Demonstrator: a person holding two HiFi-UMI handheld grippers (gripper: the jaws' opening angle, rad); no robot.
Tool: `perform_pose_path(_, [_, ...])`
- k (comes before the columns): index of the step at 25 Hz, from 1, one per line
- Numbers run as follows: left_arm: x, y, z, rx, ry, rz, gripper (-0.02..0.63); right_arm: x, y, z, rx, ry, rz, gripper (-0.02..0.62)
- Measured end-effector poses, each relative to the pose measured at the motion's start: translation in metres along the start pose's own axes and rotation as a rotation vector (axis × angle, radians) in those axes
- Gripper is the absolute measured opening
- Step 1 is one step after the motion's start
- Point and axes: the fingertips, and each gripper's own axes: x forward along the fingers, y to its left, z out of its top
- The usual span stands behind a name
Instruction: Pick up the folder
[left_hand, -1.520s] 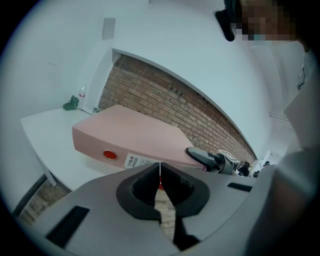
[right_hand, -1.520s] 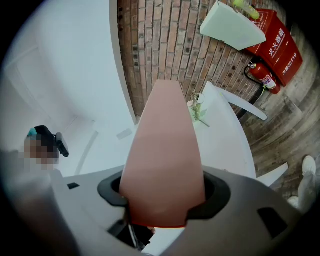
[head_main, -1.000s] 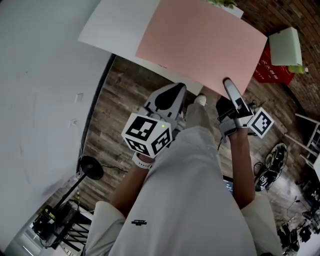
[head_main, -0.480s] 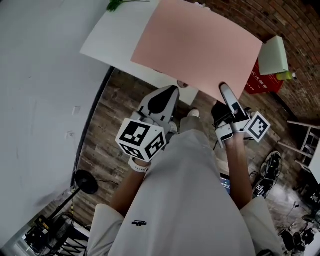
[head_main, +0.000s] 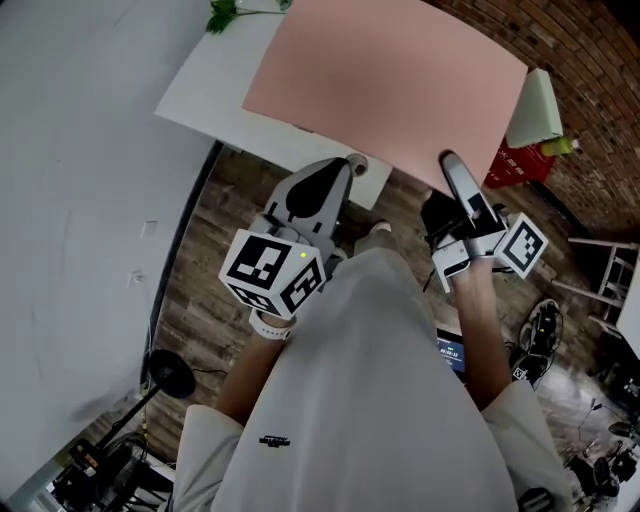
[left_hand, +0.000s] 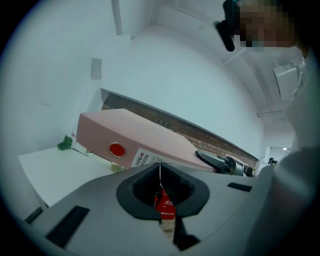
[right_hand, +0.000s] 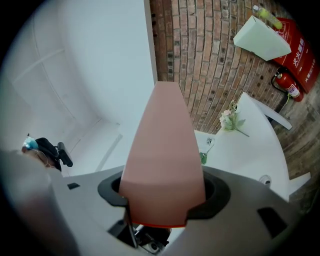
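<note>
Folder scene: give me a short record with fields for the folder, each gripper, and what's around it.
folder: pink, tilted over the table, red dot on its spine
right gripper: shut on the folder's near corner
left gripper: shut, empty, clear of the folder
table: white, sprig at its far corner
contact between folder and table: cannot tell
floor: wood planks

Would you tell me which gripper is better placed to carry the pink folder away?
Right. The right gripper is shut on the near edge of the pink folder, holding it above the white table; the left gripper is shut, empty and apart from it.
</note>
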Motion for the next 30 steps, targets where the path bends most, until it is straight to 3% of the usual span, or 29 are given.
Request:
perform_pose_path(16, [0.007,-0.028,-0.002,0.053,0.013,-0.052,0.025,-0.022,0.011,0.008,0.007,-0.066,0.028,0.284])
perform_pose_path(30, [0.002,-0.038,-0.022,0.018,0.041,-0.058,0.025,-0.036,0.012,0.002,0.011,-0.074,0.012,0.284])
